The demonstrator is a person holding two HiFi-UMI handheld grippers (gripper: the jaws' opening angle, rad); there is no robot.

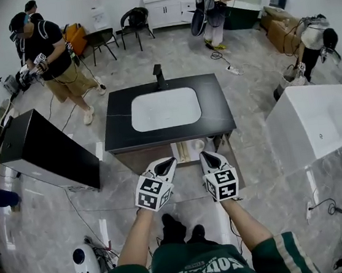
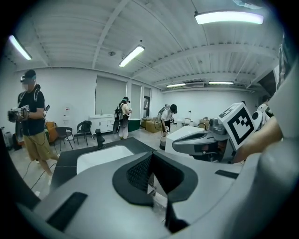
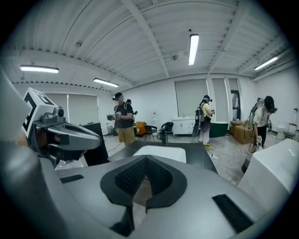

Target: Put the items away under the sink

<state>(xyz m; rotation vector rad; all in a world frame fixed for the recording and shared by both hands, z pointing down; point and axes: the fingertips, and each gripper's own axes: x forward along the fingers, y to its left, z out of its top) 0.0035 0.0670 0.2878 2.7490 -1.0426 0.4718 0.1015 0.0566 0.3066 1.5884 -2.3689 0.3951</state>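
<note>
A black vanity (image 1: 120, 128) with a white sink basin (image 1: 165, 109) and a black faucet (image 1: 159, 75) stands straight ahead of me. Pale items (image 1: 189, 150) show in the opening under its front edge; I cannot tell what they are. My left gripper (image 1: 165, 164) and right gripper (image 1: 209, 158) hover side by side just before that edge, both shut with nothing between the jaws. In the left gripper view the jaws (image 2: 150, 156) meet at the tip, facing the basin (image 2: 100, 156). The right gripper (image 3: 145, 159) looks the same.
A black cabinet (image 1: 42, 148) stands at the left and a white bathtub (image 1: 311, 122) at the right. A white device (image 1: 84, 261) and cables lie on the floor at my left. Several people with grippers stand around the room, one (image 1: 56, 60) near the vanity's far left.
</note>
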